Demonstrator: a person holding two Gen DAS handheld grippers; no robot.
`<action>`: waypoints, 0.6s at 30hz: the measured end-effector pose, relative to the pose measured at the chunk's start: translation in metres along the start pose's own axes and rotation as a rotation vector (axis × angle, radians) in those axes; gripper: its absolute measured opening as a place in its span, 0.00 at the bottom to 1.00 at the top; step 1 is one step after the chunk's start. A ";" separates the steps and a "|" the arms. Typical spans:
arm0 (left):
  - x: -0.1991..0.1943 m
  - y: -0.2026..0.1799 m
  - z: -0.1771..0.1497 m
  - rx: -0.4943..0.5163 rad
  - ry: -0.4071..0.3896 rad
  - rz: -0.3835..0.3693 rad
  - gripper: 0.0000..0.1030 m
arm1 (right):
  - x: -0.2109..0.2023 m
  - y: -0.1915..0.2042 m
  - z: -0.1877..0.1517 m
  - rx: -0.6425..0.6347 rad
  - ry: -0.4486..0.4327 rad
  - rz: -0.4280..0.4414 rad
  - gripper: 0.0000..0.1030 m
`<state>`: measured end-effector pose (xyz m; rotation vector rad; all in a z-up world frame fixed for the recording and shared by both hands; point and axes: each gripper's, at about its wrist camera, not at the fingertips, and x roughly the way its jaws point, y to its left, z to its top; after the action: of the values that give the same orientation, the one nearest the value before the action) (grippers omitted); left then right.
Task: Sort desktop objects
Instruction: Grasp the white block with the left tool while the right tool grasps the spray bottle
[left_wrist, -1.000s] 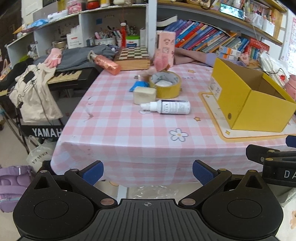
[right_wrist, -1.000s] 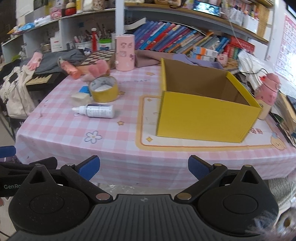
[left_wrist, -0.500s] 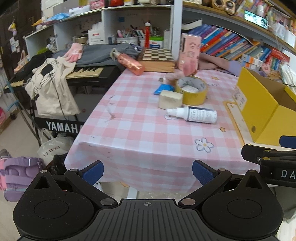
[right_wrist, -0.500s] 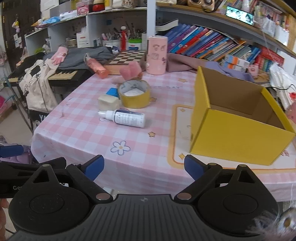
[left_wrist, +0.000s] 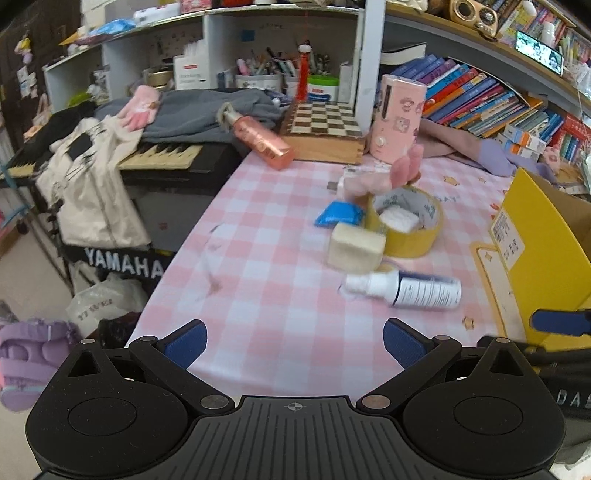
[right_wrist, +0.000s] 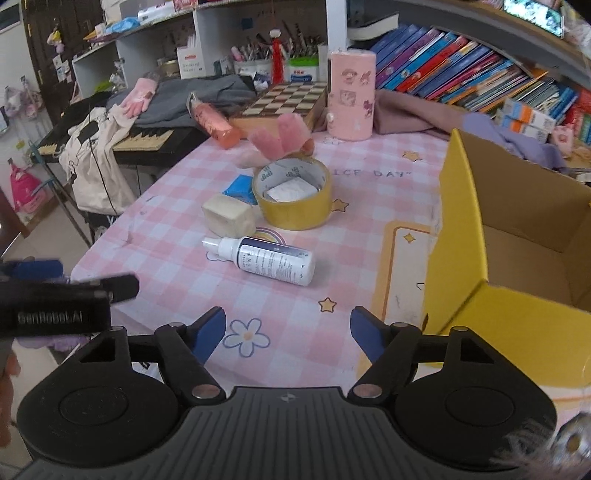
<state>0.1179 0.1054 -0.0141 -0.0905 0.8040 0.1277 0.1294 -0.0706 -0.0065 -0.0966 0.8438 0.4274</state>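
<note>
Left hand-held gripper (left_wrist: 294, 341): fingers spread wide, holding nothing, touching nothing, hovering over the near edge of the worktop.
Right hand-held gripper (right_wrist: 287, 332): fingers also wide apart and empty, above the near part of the worktop, with a flower print below it.
Worktop (right_wrist: 369, 254): covered in a pink and white checked cloth.
Landmark, yellow tape roll (right_wrist: 292, 197): lies flat near the worktop's middle, with a white pad inside its ring.
White spray bottle (right_wrist: 271, 260): lies on its side just in front of the tape roll, nearest both grippers.
Cream block (right_wrist: 229, 215): just left of the tape roll, close to or touching it.
Blue packet (right_wrist: 240, 188): behind the block, left of the tape roll.
Pink fuzzy item (right_wrist: 282, 138): directly behind the tape roll.
Yellow cardboard box (right_wrist: 517, 236): open-topped, to the right of the tape roll, standing apart from it.
</note>
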 end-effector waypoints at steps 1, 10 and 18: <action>0.005 -0.003 0.005 0.015 -0.002 -0.006 0.99 | 0.004 -0.003 0.002 -0.003 0.005 0.007 0.72; 0.035 -0.027 0.040 0.116 0.005 -0.017 0.97 | 0.036 -0.025 0.018 -0.081 0.035 0.022 0.58; 0.064 -0.045 0.062 0.185 0.009 -0.072 0.95 | 0.052 -0.030 0.027 -0.119 0.054 0.066 0.55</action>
<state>0.2124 0.0736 -0.0159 0.0545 0.8171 -0.0150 0.1909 -0.0740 -0.0297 -0.1910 0.8765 0.5391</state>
